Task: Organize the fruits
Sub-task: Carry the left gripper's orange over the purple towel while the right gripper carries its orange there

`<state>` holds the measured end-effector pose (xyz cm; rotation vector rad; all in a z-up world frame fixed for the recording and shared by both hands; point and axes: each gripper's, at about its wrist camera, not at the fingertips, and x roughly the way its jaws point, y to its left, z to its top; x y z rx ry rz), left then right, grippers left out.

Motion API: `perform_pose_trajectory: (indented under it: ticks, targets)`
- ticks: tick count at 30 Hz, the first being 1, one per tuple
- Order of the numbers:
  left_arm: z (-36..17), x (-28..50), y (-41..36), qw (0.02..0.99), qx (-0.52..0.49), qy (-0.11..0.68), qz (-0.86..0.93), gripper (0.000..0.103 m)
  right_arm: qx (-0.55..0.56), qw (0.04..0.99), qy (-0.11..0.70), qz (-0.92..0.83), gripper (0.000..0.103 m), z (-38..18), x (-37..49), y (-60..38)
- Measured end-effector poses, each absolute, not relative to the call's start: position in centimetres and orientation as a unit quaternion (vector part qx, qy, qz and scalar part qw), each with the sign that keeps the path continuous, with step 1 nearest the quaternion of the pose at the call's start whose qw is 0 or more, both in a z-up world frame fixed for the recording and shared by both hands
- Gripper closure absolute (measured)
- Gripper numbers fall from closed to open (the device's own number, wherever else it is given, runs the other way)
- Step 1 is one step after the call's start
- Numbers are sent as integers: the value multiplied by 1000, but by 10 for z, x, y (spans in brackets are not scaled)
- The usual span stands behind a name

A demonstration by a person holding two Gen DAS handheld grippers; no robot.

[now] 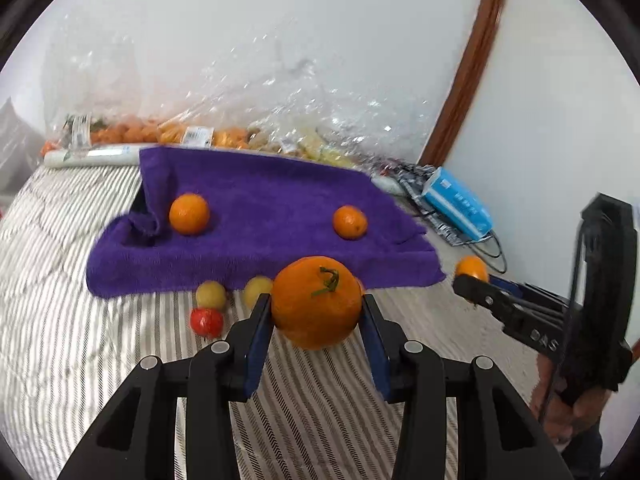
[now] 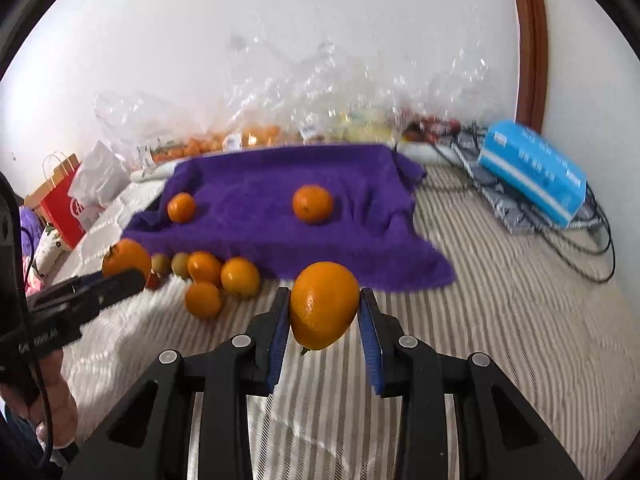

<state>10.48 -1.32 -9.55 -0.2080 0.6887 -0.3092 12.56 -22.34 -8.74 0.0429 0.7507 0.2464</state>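
Left gripper (image 1: 316,306) is seen clenched on a large round orange (image 1: 318,302) with a dimpled rind and green stem, held above the striped bedding (image 1: 80,340). Right gripper (image 2: 324,308) is clamped on a smoother, egg-shaped orange (image 2: 324,304); its right pad contact is hard to confirm. Two small oranges (image 2: 312,203) are resting on a plush purple towel (image 2: 280,220) draped over a hidden box-like form. Loose oranges (image 2: 240,277) are clustered at the towel's front edge. Crinkled clear bags (image 1: 240,100) along the wall are blurred.
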Motion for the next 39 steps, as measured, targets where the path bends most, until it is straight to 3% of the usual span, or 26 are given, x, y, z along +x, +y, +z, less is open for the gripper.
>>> perform_pose_trajectory:
  ticks: [17,27,39]
  targets:
    - [-61,189,19,945,-62,316,-56,62,32,938,329,102,70,-47,199,-220]
    - [-101,217,31,936,-75,341,-37,62,52,923,366,107,70,-96,236,-223]
    - [-115,228,35,929,-94,356,-31,62,64,920,373,100,70,-107,240,-235]
